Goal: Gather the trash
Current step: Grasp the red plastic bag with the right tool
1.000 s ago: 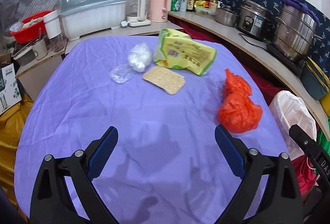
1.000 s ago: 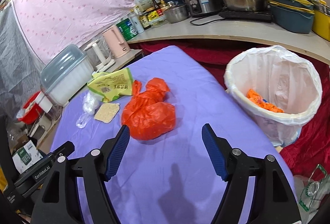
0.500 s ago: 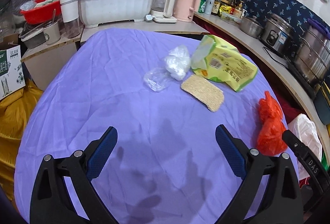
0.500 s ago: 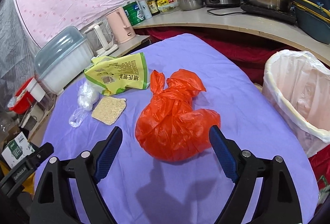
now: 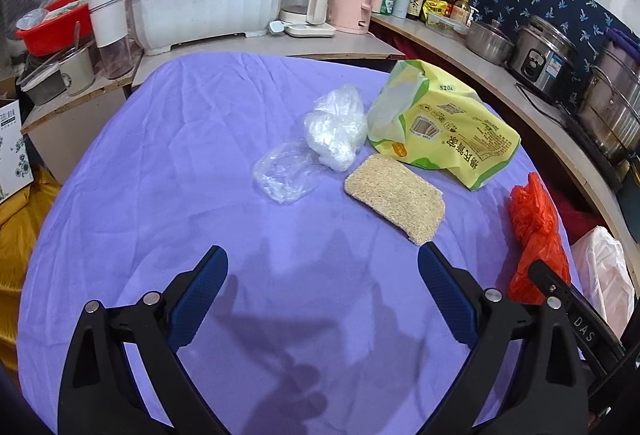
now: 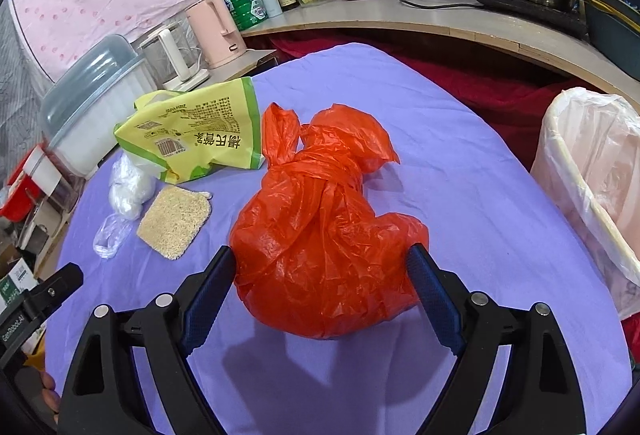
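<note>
here purple cloth [image 5: 160, 195] covers table, cluttered counter [image 5: 460, 51] behind.

Your tablecloth [image 6: 460, 163] is plain lilac; the knotted bag [image 6: 320, 235] orange-red, the packet [image 6: 200, 131] yellow-green, the scrub pad [image 5: 396, 195] tan, the bin liner [image 6: 592, 163] perhaps pale pink.

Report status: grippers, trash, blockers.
Right gripper open, jaws just widened, straddling tied orange bag. Left gripper open, empty. Lined bin clear to right.
</note>
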`<state>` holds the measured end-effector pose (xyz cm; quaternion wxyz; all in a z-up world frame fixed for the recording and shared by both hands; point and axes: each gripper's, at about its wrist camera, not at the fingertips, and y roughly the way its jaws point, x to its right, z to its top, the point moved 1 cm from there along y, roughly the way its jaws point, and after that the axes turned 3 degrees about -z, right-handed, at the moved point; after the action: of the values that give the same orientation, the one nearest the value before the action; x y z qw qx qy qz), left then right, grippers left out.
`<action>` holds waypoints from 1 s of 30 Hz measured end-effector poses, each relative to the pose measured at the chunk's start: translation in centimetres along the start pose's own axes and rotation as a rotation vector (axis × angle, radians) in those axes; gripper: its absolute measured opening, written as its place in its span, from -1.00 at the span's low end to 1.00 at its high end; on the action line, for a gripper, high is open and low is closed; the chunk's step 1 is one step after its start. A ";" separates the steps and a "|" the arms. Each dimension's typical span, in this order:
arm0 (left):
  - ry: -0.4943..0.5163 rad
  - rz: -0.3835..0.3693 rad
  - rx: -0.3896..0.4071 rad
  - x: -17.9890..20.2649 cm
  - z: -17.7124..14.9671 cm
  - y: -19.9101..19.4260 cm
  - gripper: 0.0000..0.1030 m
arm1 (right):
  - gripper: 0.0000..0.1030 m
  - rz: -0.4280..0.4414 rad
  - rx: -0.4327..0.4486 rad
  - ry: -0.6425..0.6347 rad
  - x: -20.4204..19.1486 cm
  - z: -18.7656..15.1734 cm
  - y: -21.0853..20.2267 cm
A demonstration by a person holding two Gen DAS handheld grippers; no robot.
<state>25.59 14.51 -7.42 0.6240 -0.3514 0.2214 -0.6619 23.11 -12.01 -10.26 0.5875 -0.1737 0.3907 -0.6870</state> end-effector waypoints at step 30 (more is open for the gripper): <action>-0.067 -0.049 -0.113 2.5 1.6 6.7 0.77 | 0.01 0.037 -0.018 0.037 1.6 2.3 2.9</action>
<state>31.32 11.47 -10.83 0.5938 -0.4136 0.2286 -0.6513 26.29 -14.34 -11.28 0.5914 -0.1589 0.4107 -0.6755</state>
